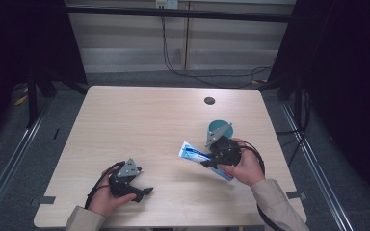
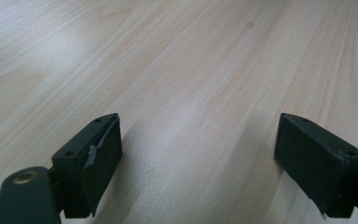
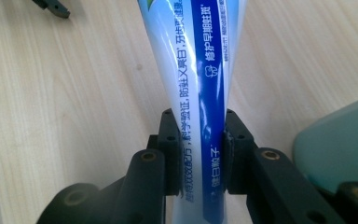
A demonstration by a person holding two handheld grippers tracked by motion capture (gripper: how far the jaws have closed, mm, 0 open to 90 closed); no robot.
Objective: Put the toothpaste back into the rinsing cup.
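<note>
Item 1: toothpaste tube [image 1: 198, 157], white w/ blue band and printed text. Seen lower right of centre in the high view, lying slantwise above the table [image 1: 139, 125], one end pointing up-left, other end hidden behind the right hand. In the right gripper view the tube [image 3: 200, 84] runs from the jaws up to the top edge, centre of frame.

Item 2: right gripper [image 1: 221, 153], held in a hand at lower right of the high view. Jaws are clamped narrow on the tube from both sides; in the right gripper view [image 3: 199, 154] the pads are pressed against its white and blue faces.

Item 3: left gripper [image 1: 142, 192], held in a hand at lower left of the high view, well apart from the tube. In the left gripper view [image 2: 196, 158] the jaws are spread wide, nothing between them, bare wood beneath.

Item 4: teal round object [image 1: 217, 128], just above the right gripper in the high view, partly covered by its grey plate; kind cannot be told. Its edge [image 3: 340, 144] is seen at right of the right gripper view, near the tube, contact not judged.

Item 5: dark round hole [image 1: 209, 100] in the tabletop, upper right of centre.

Item 6: cables [image 1: 192, 72] on the floor beyond the far table edge, top centre.
</note>
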